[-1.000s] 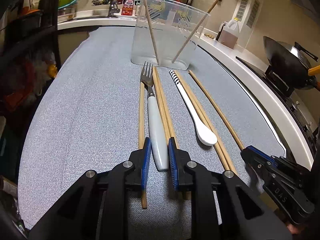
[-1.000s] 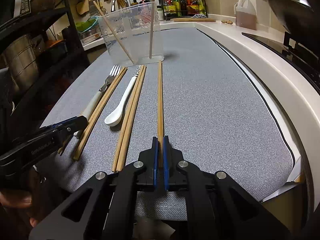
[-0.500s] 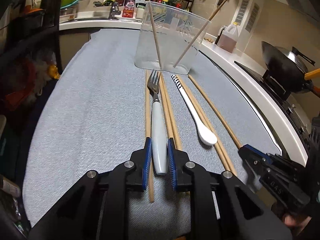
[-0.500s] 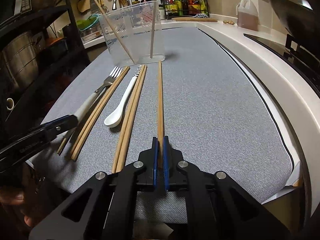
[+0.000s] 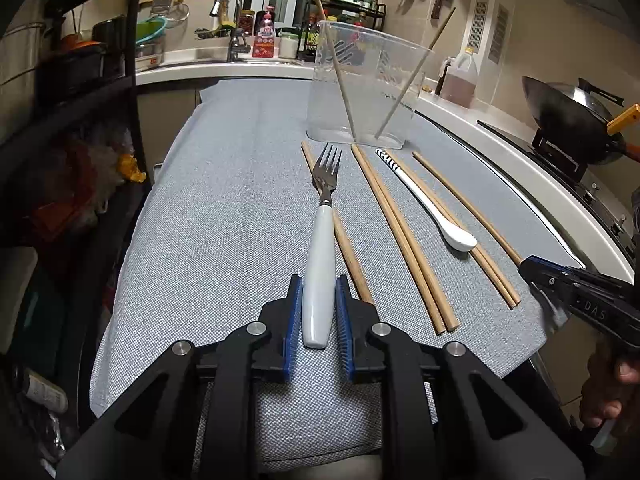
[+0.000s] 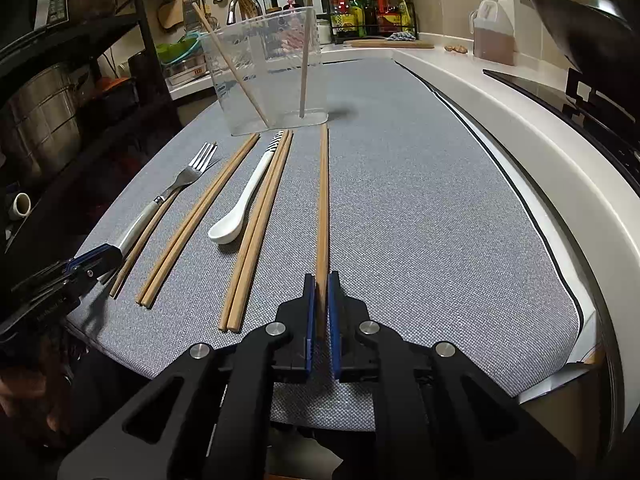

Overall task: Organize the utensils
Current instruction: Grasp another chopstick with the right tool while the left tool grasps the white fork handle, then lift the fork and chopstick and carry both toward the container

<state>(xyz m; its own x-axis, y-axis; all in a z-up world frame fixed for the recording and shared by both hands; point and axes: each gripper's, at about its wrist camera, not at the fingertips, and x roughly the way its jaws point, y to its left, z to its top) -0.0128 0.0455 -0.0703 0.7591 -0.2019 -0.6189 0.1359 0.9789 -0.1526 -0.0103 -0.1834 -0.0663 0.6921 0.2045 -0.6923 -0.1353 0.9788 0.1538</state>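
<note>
My left gripper point(image 5: 318, 312) is shut on the white handle of a fork point(image 5: 322, 240), tines pointing toward a clear plastic container point(image 5: 362, 84) that holds two chopsticks. The fork looks raised and swung off the chopstick point(image 5: 344, 236) under it. My right gripper point(image 6: 321, 300) is shut on the near end of a single wooden chopstick point(image 6: 323, 192) lying on the grey mat point(image 6: 420, 200). A white spoon point(image 6: 240, 204) with a striped handle end and two chopstick pairs point(image 6: 260, 224) lie between the fork and this chopstick.
A white counter edge point(image 6: 520, 128) and a stove with a wok point(image 5: 568, 120) run along the right. A dark shelf rack point(image 5: 80, 120) with pots stands left. A sink with bottles point(image 5: 240, 48) is behind the container.
The left gripper closed on the fork handle and turned it, so the fork now angles away from the chopsticks beside it. The right gripper stays shut on its chopstick, barely moved.
</note>
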